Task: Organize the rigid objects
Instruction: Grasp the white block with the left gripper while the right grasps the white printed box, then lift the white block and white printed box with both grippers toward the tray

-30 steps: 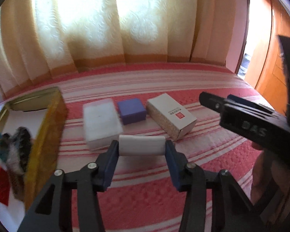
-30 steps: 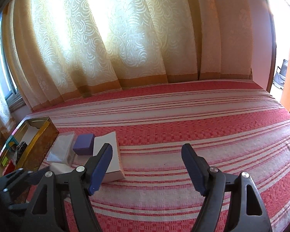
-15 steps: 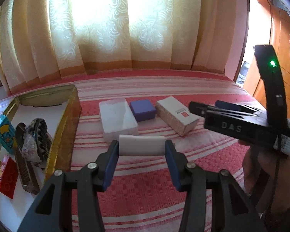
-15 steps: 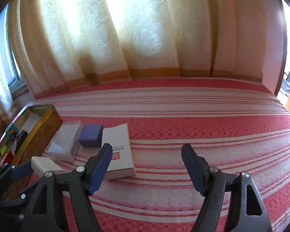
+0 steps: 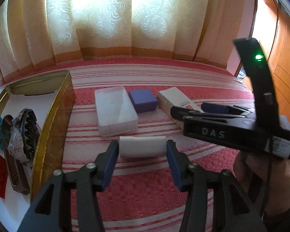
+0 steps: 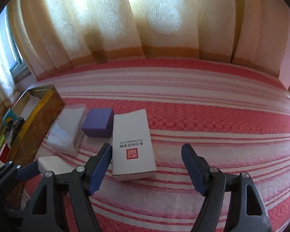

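Left gripper (image 5: 142,152): jaws opening around the small white block (image 5: 142,147), which lies between the pads on the red striped bedspread (image 5: 145,189); pad contact looks lost, though the view is not conclusive. Right gripper (image 6: 146,167): jaws wide and empty, hovering at the near end of the white carton (image 6: 133,145). L to R behind the block: gold tin (image 5: 54,119), clear plastic box (image 5: 115,110), purple box (image 5: 143,100), white carton.
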The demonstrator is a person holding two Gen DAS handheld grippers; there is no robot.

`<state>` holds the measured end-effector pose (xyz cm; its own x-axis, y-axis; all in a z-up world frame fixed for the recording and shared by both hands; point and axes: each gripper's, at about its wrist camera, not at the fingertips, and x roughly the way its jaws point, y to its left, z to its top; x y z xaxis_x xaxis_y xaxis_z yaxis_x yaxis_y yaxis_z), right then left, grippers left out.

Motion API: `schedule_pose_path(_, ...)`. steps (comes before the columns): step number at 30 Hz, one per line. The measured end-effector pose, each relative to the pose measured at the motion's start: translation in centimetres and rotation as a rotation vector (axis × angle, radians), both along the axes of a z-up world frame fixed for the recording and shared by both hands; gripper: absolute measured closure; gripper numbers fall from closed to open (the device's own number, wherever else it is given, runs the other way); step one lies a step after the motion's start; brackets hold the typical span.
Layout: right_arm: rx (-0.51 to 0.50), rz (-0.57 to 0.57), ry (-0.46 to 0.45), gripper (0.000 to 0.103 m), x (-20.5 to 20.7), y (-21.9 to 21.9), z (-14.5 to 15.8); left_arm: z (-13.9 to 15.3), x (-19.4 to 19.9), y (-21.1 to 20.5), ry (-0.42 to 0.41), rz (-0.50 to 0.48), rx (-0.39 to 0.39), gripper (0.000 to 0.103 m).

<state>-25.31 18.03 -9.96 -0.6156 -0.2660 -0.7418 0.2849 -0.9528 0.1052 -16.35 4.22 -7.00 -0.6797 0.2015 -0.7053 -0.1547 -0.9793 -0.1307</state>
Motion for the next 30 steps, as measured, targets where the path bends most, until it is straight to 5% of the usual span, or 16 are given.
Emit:
schedule_pose_path(3, 0.003, -0.003, -0.016, 0.033, -0.4, 0.0, -0.3, 0.1, 0.3, 0.1, 0.004, 0.008, -0.009, 0.032)
schedule_pose_path(5, 0.008, 0.007, -0.005, 0.06, -0.3, -0.2, -0.3, 0.3, 0.5, 0.3, 0.018, 0.003, -0.013, 0.029)
schedule_pose_path(10, 0.011, 0.013, 0.071, 0.06, 1.6, 0.3, 0.7, 0.6, 1.2, 0.6, 0.043, -0.006, -0.034, 0.01)
schedule_pose_path(17, 0.001, -0.004, 0.178, 0.06, 5.6, 2.2, 1.9, 0.3, 2.4, 1.5, 0.036, -0.044, -0.088, 0.001)
schedule_pose_path(28, 0.006, 0.006, 0.207, 0.06, 6.5, 2.1, 2.2, -0.9, 1.2, 2.7, -0.038, -0.019, -0.19, 0.001)
schedule_pose_path(30, 0.007, 0.009, 0.207, 0.06, 6.6, 2.0, 2.2, -1.1, 1.0, 2.7, -0.054, -0.023, -0.192, 0.011)
